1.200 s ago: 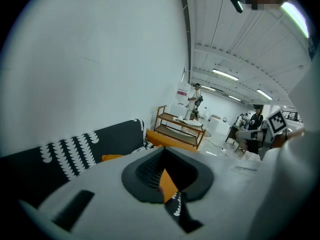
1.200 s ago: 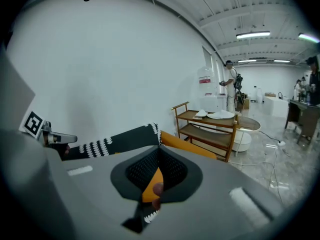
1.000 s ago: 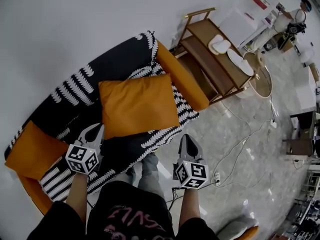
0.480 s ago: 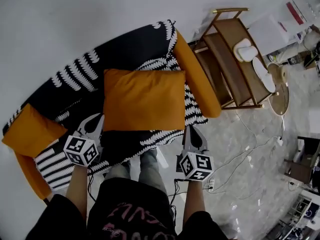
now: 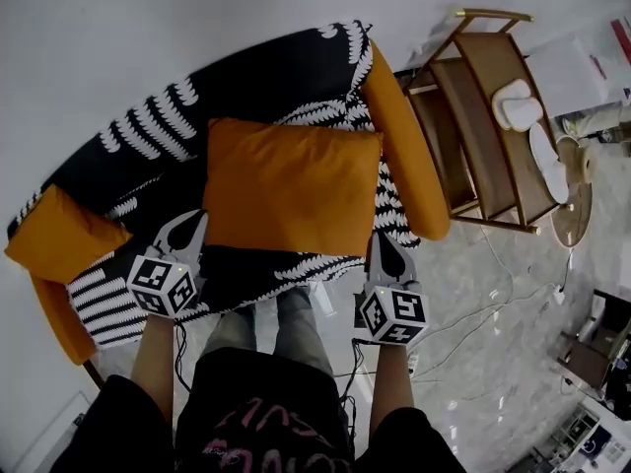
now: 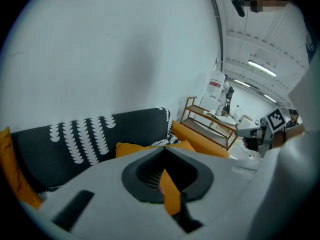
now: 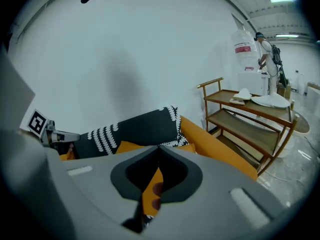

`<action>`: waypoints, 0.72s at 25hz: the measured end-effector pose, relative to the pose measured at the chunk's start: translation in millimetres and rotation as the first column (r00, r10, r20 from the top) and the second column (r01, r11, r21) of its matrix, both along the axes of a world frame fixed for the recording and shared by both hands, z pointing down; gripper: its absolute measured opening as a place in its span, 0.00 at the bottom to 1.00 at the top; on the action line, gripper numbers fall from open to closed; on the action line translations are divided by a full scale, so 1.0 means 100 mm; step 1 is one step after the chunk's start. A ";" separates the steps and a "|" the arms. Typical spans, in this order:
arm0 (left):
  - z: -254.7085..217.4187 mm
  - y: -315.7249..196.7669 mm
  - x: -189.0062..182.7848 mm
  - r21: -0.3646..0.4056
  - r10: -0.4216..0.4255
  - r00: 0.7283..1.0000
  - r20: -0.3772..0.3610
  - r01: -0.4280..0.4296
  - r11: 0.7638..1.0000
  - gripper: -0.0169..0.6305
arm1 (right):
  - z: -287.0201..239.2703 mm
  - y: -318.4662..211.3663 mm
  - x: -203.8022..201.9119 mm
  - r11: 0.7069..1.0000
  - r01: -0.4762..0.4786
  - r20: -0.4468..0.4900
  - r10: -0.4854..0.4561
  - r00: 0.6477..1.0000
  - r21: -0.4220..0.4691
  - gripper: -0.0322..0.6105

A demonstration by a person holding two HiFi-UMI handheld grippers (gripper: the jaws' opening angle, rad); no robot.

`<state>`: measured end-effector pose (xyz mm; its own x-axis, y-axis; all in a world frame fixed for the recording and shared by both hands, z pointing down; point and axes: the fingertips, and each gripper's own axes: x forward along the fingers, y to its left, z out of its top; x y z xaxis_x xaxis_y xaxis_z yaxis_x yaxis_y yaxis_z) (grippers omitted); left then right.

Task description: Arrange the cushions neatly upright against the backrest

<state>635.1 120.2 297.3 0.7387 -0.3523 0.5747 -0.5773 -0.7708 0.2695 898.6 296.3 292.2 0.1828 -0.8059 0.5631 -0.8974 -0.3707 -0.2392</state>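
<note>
- While both tools are clamped shut, the left gripper (image 5: 199,223) on one near corner of the middle cushion (image 5: 291,185) and the right gripper (image 5: 380,237) on the other, that cushion spans between their tips.
- Judged best: push both corners ahead evenly, so the top edge meets the backrest (image 5: 168,126) squarely.
- A second ago the middle cushion sat skewed between the tools; now it lies square.

Matt cloth cushion (image 5: 291,200), wooden rack (image 5: 490,101) (brassy top rail), glossy floor (image 5: 463,363)
</note>
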 end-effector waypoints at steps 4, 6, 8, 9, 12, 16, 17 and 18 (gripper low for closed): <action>0.12 -0.03 0.06 -0.007 -0.020 1.000 0.014 0.020 1.000 0.03 | 0.15 -0.08 0.05 0.999 0.042 0.009 -0.041 0.999 -0.028 0.07; 0.19 -0.04 0.09 -0.016 -0.027 0.999 0.026 0.027 1.000 0.03 | 0.21 -0.14 0.09 0.998 0.053 0.015 -0.053 0.999 -0.038 0.07; 0.26 -0.04 0.12 -0.026 -0.028 0.999 0.040 0.029 0.999 0.03 | 0.28 -0.18 0.13 0.997 0.063 0.023 -0.062 0.998 -0.049 0.07; 0.29 -0.04 0.13 -0.028 -0.027 0.999 0.047 0.029 0.999 0.03 | 0.31 -0.20 0.14 0.996 0.069 0.025 -0.068 0.997 -0.055 0.07; 0.41 -0.06 0.16 -0.034 -0.031 0.998 0.062 0.034 0.999 0.03 | 0.43 -0.24 0.16 0.993 0.093 0.026 -0.091 0.995 -0.075 0.08; 0.63 -0.15 0.14 -0.054 -0.067 0.995 0.074 0.071 0.996 0.03 | 0.65 -0.28 0.17 0.990 0.095 0.041 -0.092 0.995 -0.102 0.09; 0.70 -0.16 0.13 -0.059 -0.074 0.994 0.079 0.079 0.995 0.03 | 0.71 -0.28 0.17 0.990 0.088 0.053 -0.083 0.995 -0.106 0.09; 0.76 -0.18 0.14 -0.065 -0.079 0.993 0.085 0.085 0.994 0.03 | 0.78 -0.28 0.18 0.990 0.083 0.063 -0.077 0.995 -0.111 0.09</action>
